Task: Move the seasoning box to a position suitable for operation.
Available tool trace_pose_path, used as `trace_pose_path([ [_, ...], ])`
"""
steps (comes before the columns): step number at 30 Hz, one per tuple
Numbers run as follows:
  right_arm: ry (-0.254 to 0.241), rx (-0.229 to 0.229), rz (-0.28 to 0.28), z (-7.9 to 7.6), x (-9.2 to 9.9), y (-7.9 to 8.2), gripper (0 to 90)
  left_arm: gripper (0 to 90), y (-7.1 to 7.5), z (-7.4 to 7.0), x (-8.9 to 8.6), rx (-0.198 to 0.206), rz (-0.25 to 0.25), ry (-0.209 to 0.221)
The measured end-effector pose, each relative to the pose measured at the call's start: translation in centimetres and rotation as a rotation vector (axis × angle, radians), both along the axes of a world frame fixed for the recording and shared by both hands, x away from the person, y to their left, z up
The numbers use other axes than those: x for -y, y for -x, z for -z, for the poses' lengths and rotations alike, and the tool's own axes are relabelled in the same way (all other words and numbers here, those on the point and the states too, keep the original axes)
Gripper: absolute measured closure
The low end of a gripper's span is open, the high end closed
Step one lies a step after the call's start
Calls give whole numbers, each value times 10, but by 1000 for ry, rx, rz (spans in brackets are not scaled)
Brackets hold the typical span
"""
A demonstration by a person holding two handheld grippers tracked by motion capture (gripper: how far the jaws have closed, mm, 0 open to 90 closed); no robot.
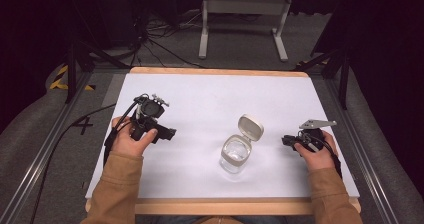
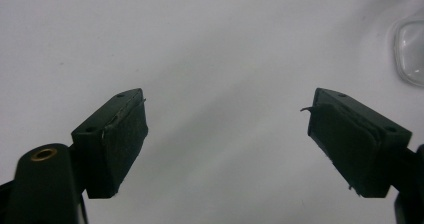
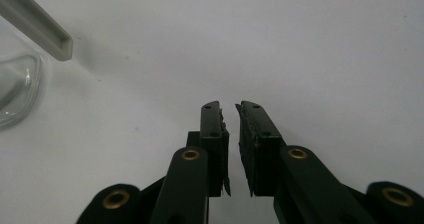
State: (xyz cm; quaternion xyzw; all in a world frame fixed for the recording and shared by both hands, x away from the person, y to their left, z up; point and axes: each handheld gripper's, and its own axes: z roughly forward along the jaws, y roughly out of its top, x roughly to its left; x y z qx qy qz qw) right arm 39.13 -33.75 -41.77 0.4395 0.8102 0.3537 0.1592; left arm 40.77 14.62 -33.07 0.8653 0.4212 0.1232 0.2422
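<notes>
Jar (image 1: 235, 154) clear glossy glass; lid (image 1: 250, 127) matt pale plastic; table (image 1: 210, 101) smooth matt white, wood edge; jaw pads (image 2: 122, 139) rough black.

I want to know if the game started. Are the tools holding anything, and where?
No. The left tool is open over bare table, the right tool nearly closed on nothing. The jar stands untouched between them.

Clear glass jar (image 1: 235, 155) with pale hinged lid (image 1: 250, 127) flipped open, upright between both sets of jaws, nearer the right pair, touching neither

Clear jar (image 1: 235, 155), white table (image 1: 200, 104), black fingers (image 2: 117, 139).
</notes>
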Motion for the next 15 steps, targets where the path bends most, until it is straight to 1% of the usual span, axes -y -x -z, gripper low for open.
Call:
trace_pose_path([
  [1,-10,-11,1,-1,1,1,820,165,0,0,0,11,-7,2],
  [2,-11,-9,0,-1,1,1,822,164,1,0,0,17,-7,5],
  [3,-18,-8,-5,-2,1,1,825,181,1,1,0,17,4,13],
  [5,-27,-3,-16,-4,1,1,827,313,1,1,0,7,15,39],
  [6,-29,-2,-20,-5,1,2,829,328,1,1,0,4,26,50],
  [7,-29,-6,-20,-6,0,3,832,367,1,2,2,10,32,45],
  [8,-29,-6,-20,-6,0,3,832,455,1,2,2,10,32,45],
  [9,-30,0,-25,-7,-1,3,835,455,3,3,4,16,33,49],
  [10,-31,3,-28,-8,-1,3,838,500,3,2,4,8,46,44],
  [11,-29,2,-29,-10,-1,4,841,555,3,1,4,-3,61,56],
  [12,-33,4,-28,-11,-1,5,842,623,3,2,4,3,69,76],
  [14,-37,9,-31,-13,-1,5,842,691,4,2,7,-2,85,84],
  [15,-36,11,-30,-14,-1,6,844,727,4,2,8,-6,97,77],
])
